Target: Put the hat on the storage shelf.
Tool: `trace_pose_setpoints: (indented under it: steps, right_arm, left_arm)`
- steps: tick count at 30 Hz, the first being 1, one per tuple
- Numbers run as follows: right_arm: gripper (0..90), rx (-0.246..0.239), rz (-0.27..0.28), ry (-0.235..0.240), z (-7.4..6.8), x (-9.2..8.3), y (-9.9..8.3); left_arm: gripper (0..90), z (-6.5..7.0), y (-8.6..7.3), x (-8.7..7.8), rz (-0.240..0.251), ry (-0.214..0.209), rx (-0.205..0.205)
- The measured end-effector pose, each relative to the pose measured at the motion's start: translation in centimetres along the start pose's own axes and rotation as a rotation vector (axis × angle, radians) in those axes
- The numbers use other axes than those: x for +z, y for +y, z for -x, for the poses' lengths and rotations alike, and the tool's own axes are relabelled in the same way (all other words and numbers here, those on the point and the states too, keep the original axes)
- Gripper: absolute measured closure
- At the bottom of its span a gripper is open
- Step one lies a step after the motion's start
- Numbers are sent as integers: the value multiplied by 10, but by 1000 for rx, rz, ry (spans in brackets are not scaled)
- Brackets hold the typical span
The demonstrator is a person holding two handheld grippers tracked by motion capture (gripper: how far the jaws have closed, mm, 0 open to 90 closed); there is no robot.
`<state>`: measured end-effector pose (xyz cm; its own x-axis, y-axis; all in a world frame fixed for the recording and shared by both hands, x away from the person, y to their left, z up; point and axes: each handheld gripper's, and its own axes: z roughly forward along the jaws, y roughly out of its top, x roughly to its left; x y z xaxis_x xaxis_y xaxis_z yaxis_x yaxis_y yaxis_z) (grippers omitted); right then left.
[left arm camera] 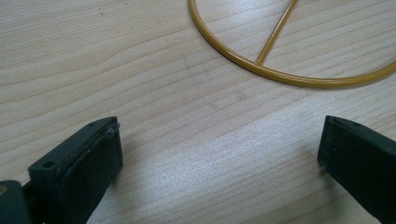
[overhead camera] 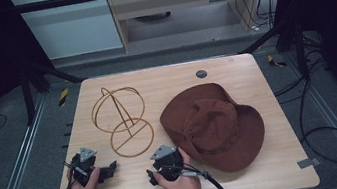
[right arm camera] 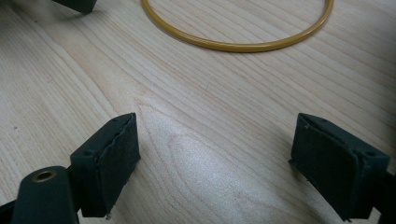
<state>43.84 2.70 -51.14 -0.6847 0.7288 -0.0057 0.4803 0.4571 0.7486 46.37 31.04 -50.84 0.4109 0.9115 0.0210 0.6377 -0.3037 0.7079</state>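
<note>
Looking like nothing's started yet: the brown hat [overhead camera: 214, 125] lies flat on the worktop [overhead camera: 164, 77], right beside the wire hat stand [overhead camera: 122, 121]. Left tool [overhead camera: 108, 170] and right tool [overhead camera: 152, 176] both sit wide open and empty at the near edge, so grabbing the hat and setting it on the stand is all still to do, I'd guess.

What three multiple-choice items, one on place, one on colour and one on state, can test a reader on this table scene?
1. Where does the brown hat lie on the table?
A. left of the wire stand
B. right of the wire stand
C. on top of the wire stand

2. What colour is the wire stand?
A. yellow-gold
B. blue
C. white

3. What state is the left gripper in?
A. shut on the hat
B. shut on the stand
C. open, holding nothing

Key: 1 B, the high view shows the hat right of the stand. 2 A, its wire is yellow-gold. 3 C, bare wood shows between the fingers.
</note>
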Motion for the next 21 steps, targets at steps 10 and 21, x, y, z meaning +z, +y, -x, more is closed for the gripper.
trace_pose_setpoints:
  steps: [10, 21]
  right_arm:
    - [157, 0, -2, -3, 0, 0, 0]
    - [169, -163, 34, -61, -14, -53, 30]
  left_arm:
    - [0, 0, 0, 0, 3, 1, -1]
    - [0, 0, -1, -1, 0, 0, 3]
